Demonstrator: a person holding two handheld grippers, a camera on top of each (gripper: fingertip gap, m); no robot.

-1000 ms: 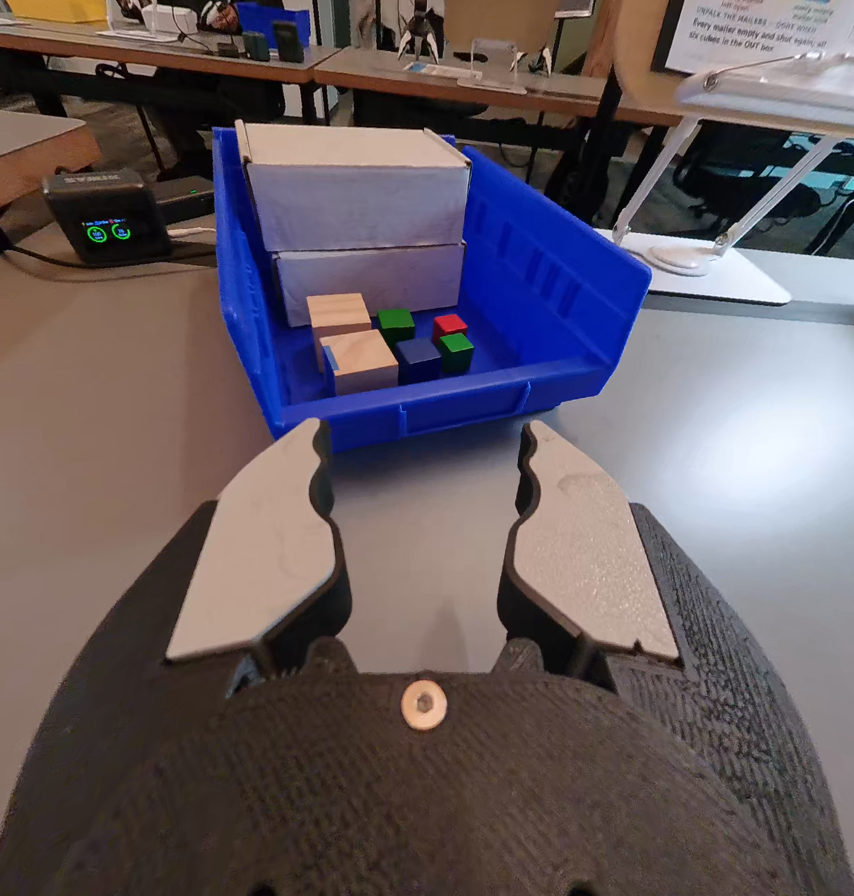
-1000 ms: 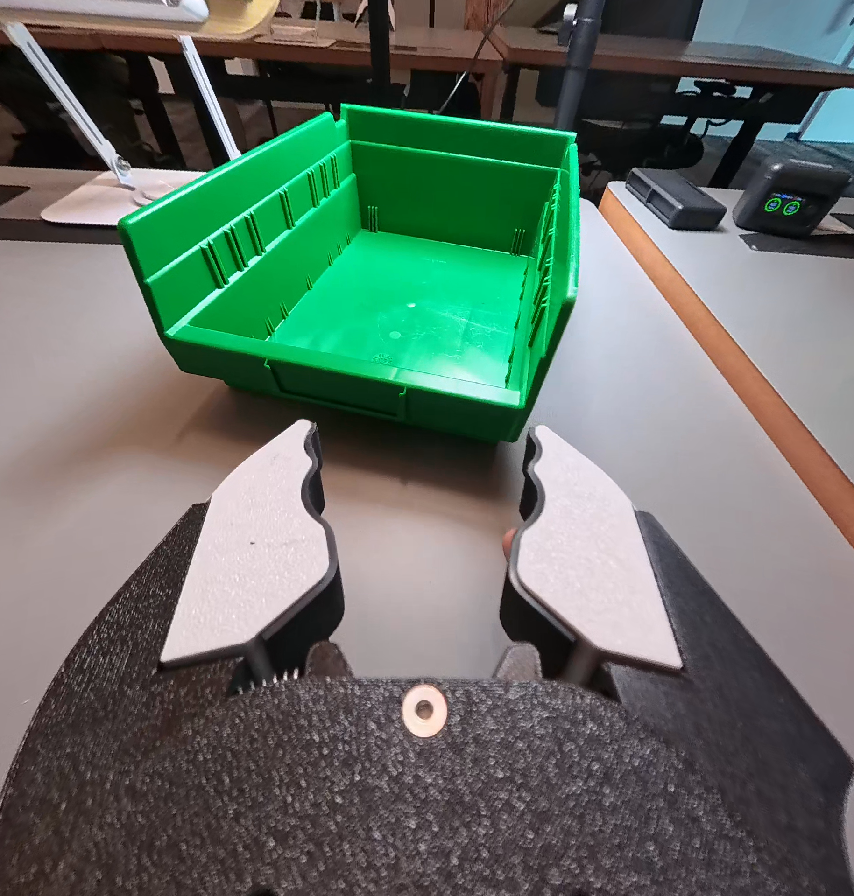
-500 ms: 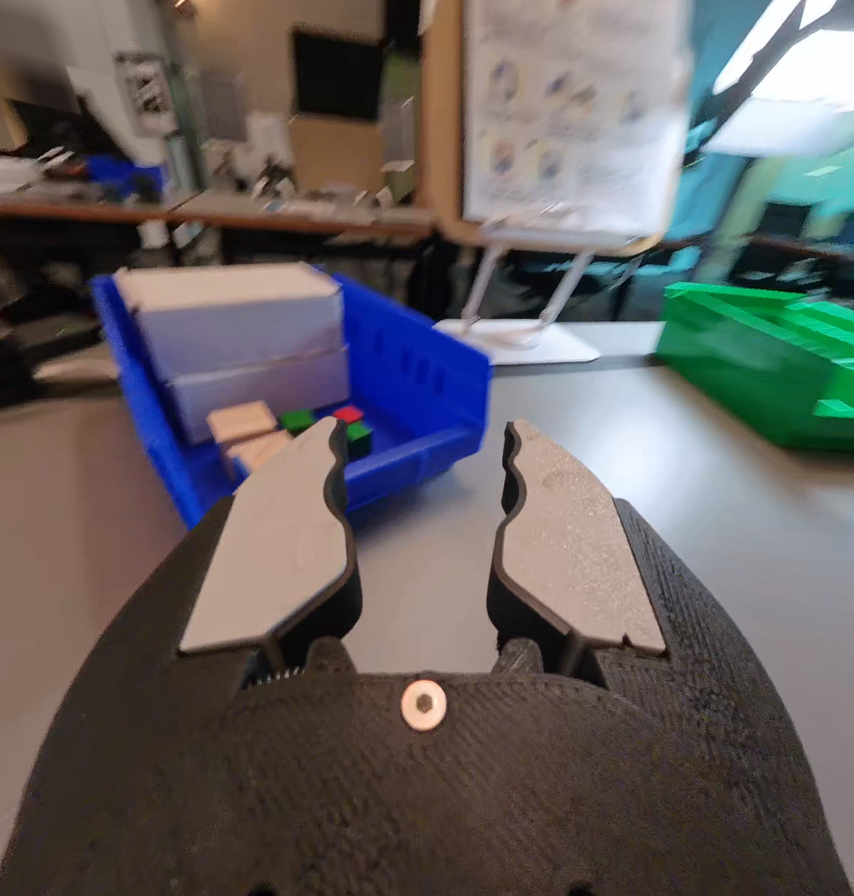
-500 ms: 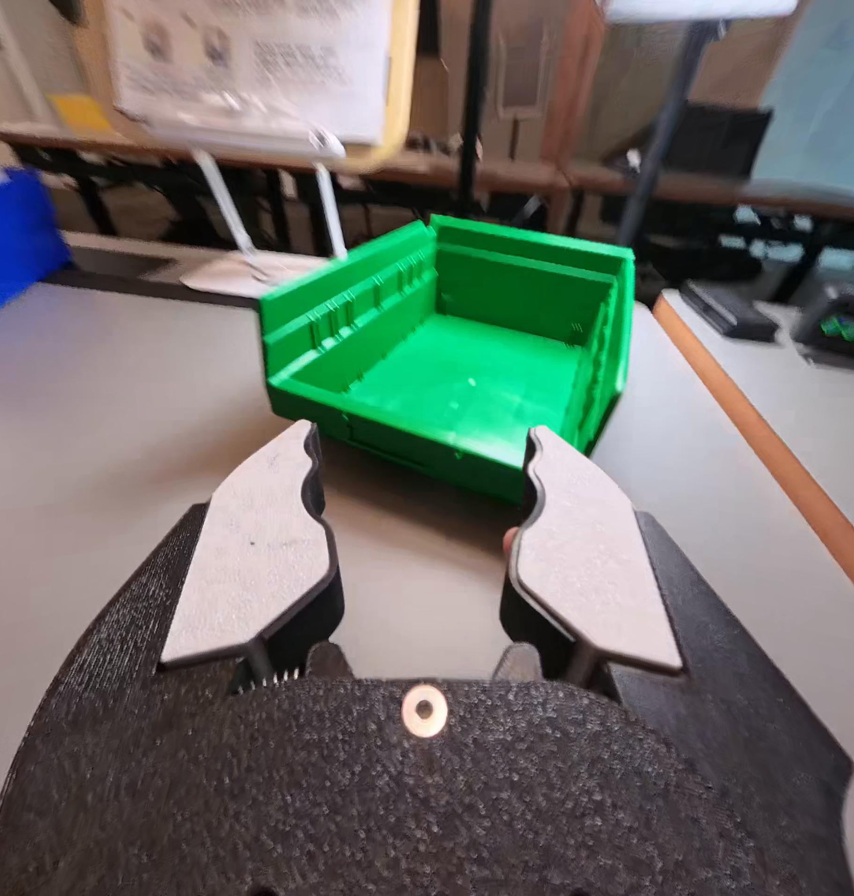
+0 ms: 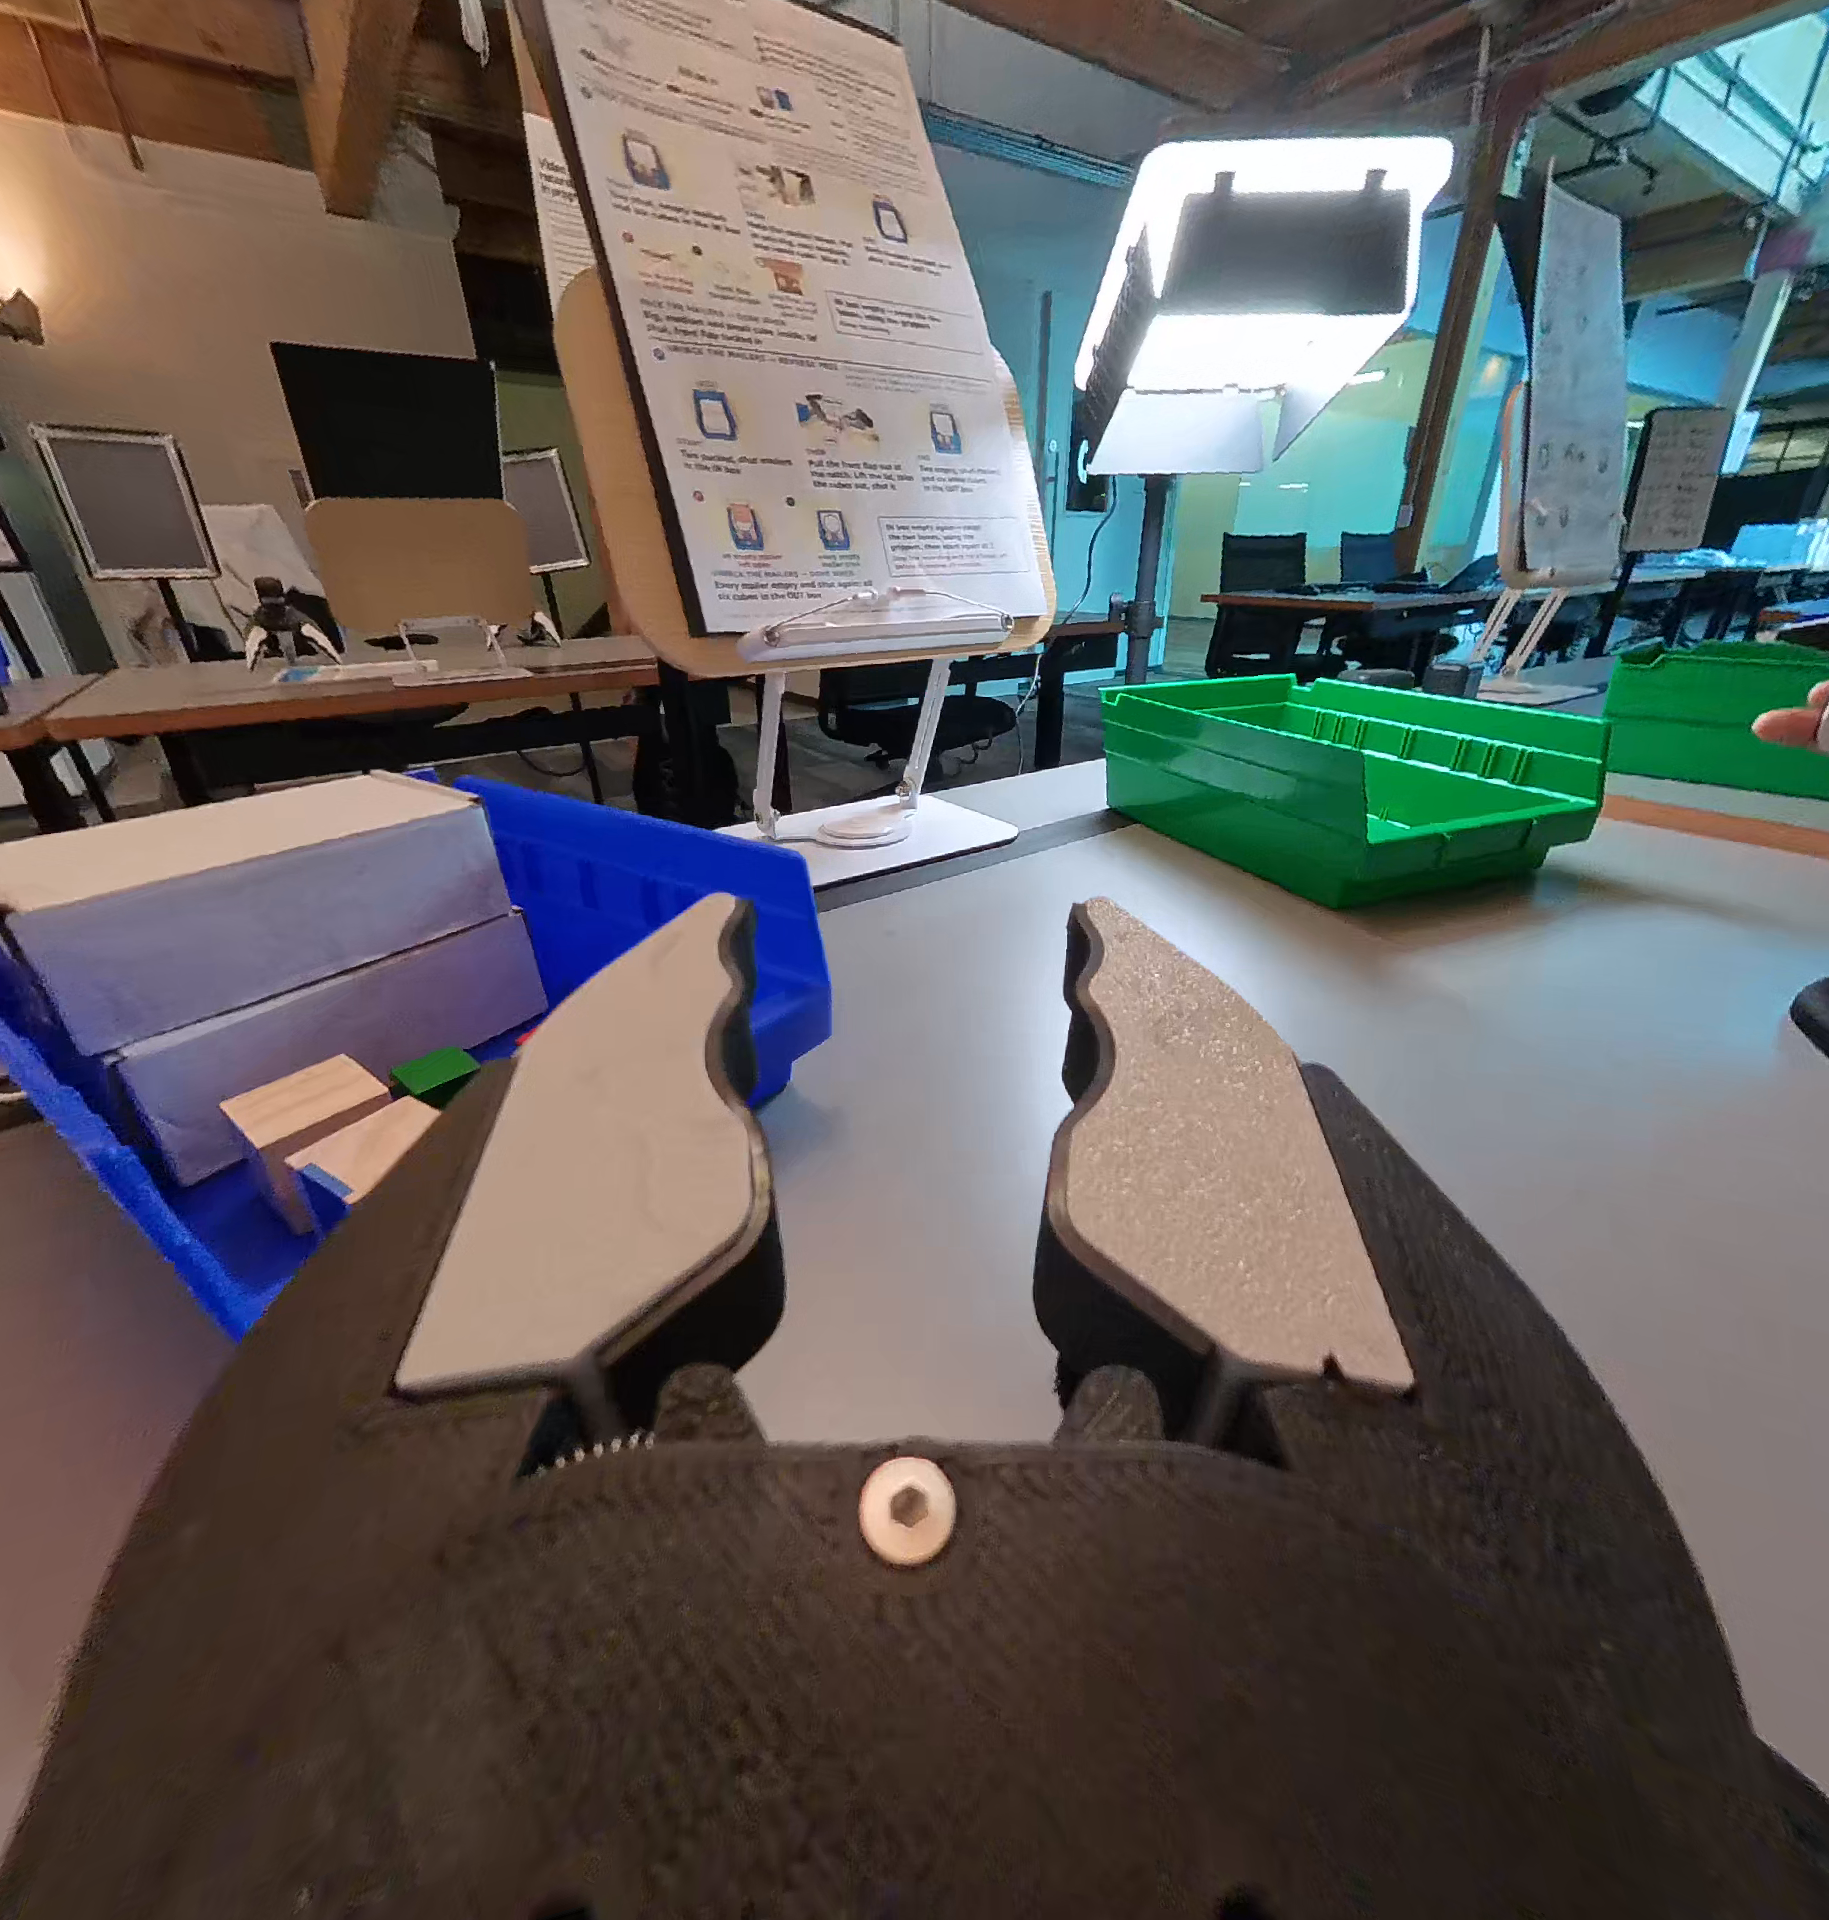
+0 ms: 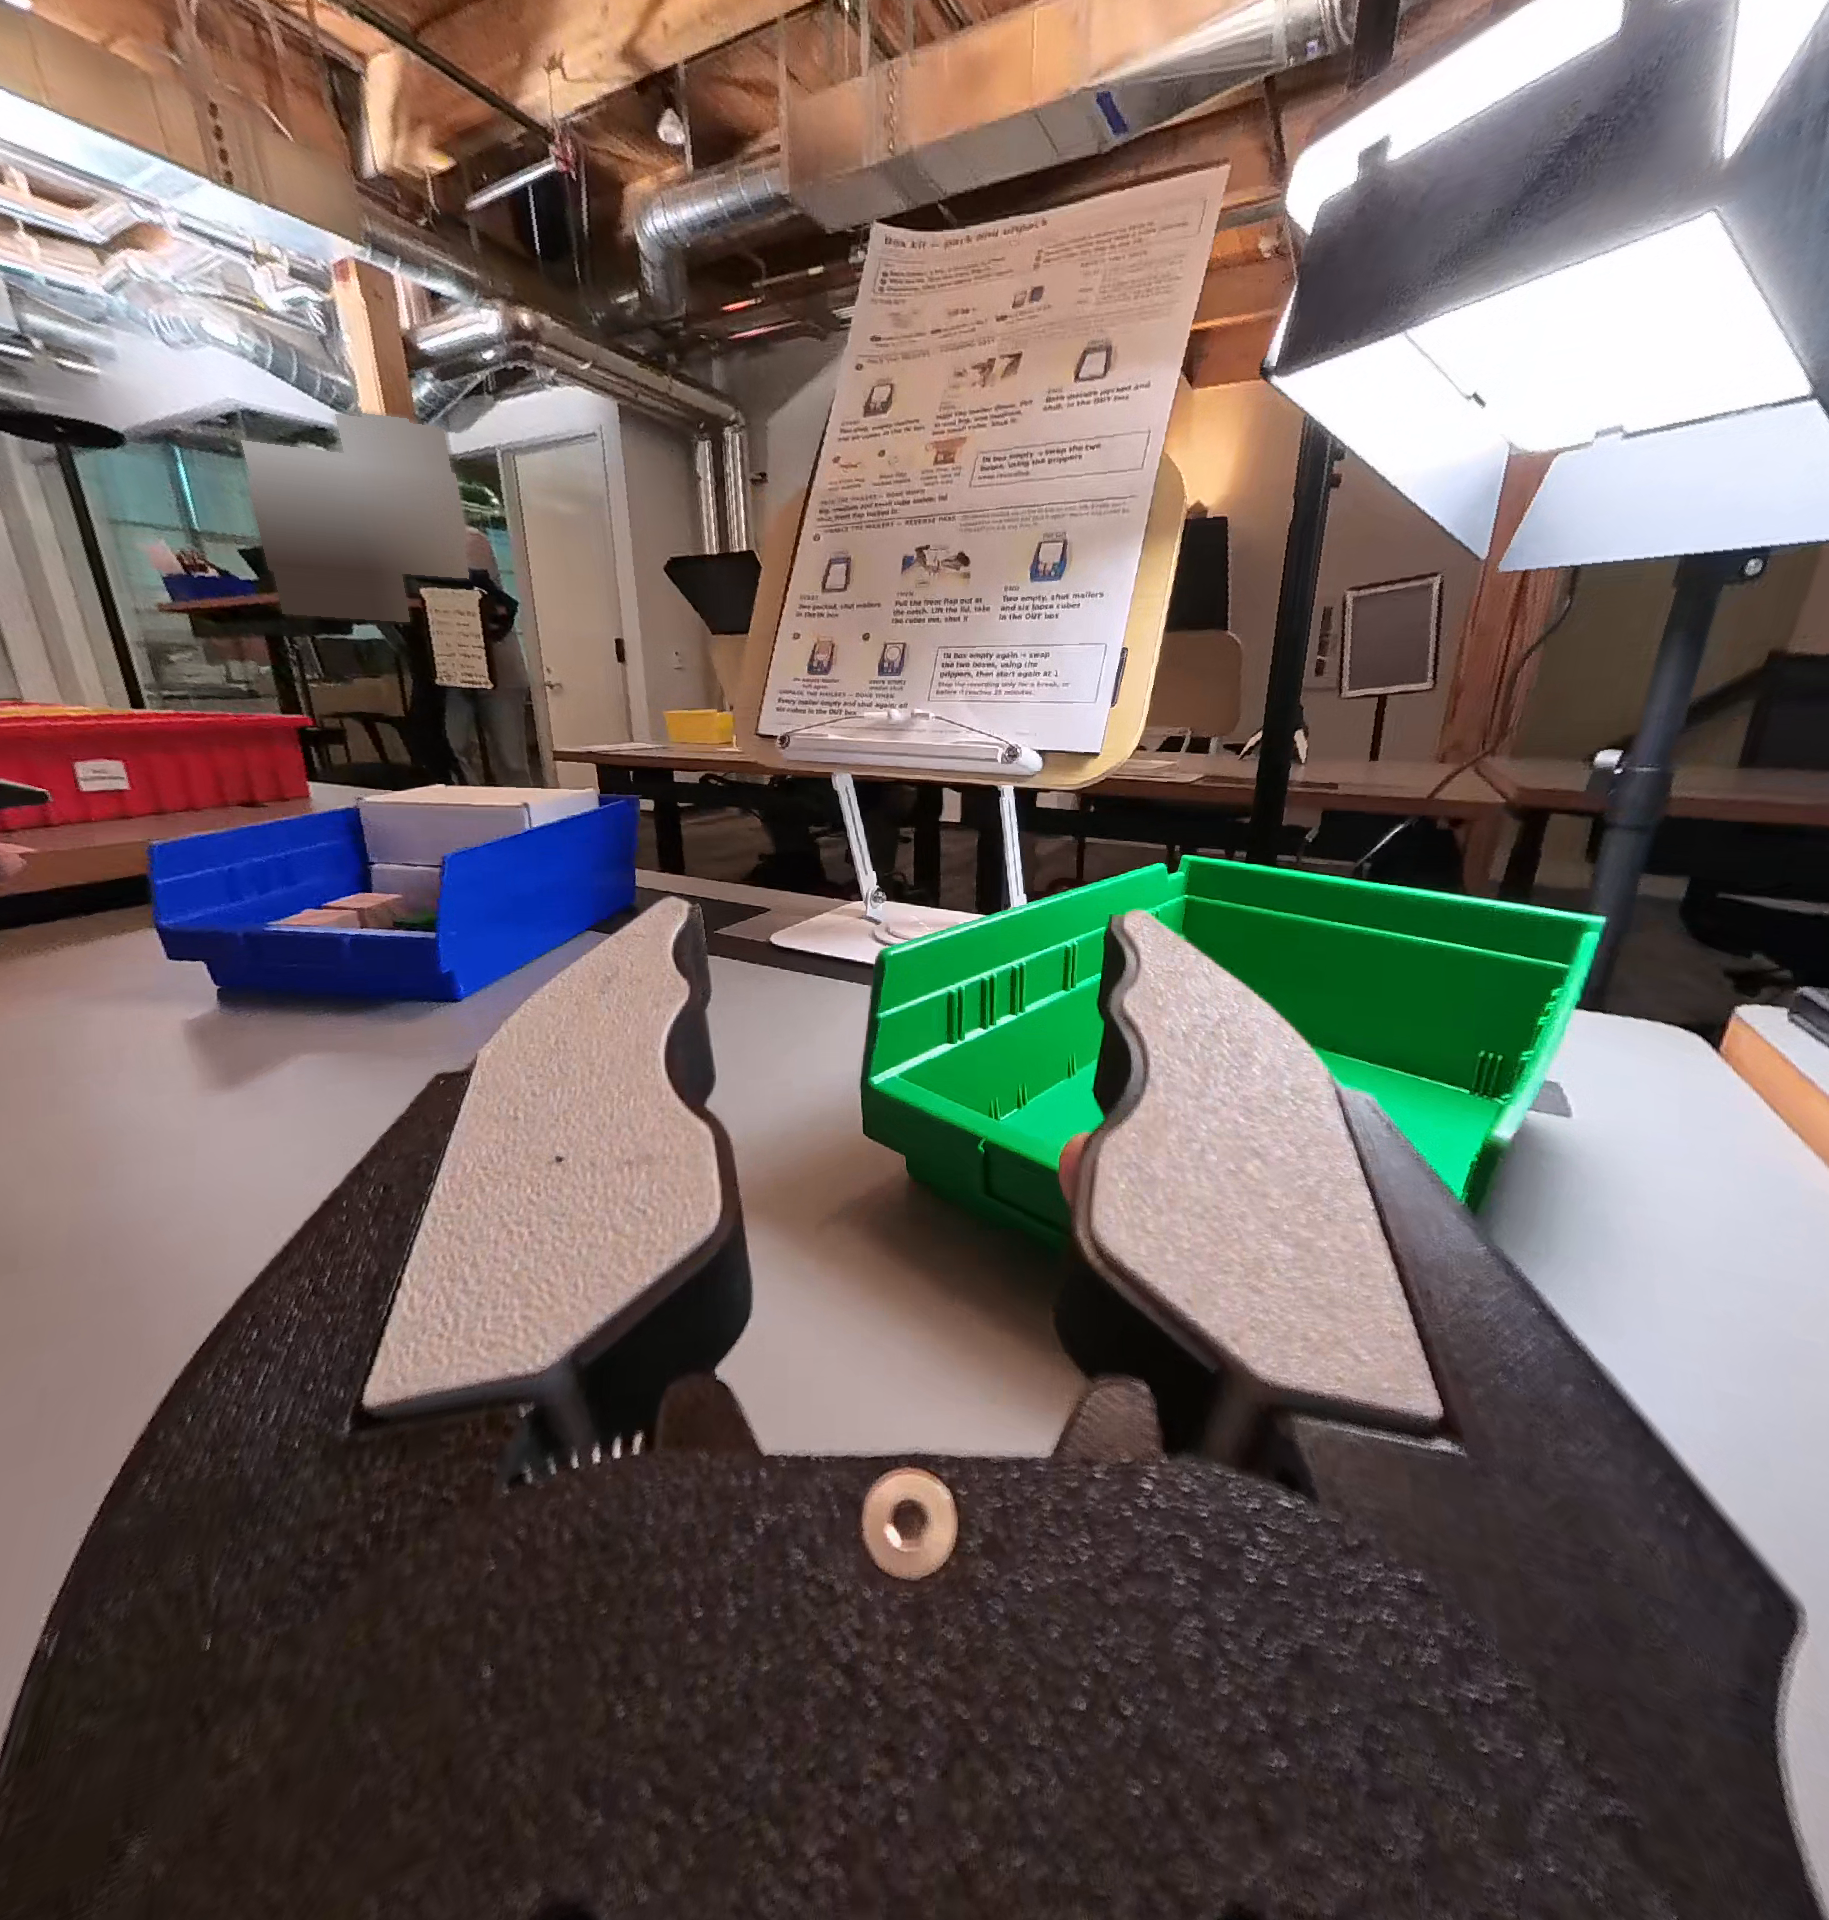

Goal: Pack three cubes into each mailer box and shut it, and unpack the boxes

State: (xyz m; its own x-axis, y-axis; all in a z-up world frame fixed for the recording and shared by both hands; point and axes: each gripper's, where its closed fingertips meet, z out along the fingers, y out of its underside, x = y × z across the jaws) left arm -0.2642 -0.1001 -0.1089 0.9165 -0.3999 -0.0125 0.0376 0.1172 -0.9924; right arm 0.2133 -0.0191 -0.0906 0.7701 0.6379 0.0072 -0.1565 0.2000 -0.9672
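A blue bin [image 5: 661, 914] at the left holds two stacked white mailer boxes [image 5: 255, 935], shut, with wooden cubes [image 5: 307, 1122] and a green cube [image 5: 434, 1070] in front of them. My left gripper [image 5: 905, 925] is open and empty, above the grey table beside the bin's right corner. The blue bin [image 6: 390, 914] also shows far left in the right wrist view. My right gripper [image 6: 899, 930] is open and empty, close to the front left of an empty green bin [image 6: 1357, 997]. The green bin [image 5: 1357, 779] stands at the right in the left wrist view.
An instruction sheet on a wooden stand [image 5: 816, 416] rises behind the table between the bins, its white base [image 5: 879, 831] on the table. A second green bin [image 5: 1720, 717] and a hand [image 5: 1824, 727] show at the far right. A light panel [image 6: 1616, 312] hangs above.
Both grippers have tilted up and turned toward the middle of the table, away from looking down into their bins. Both stay open and empty.
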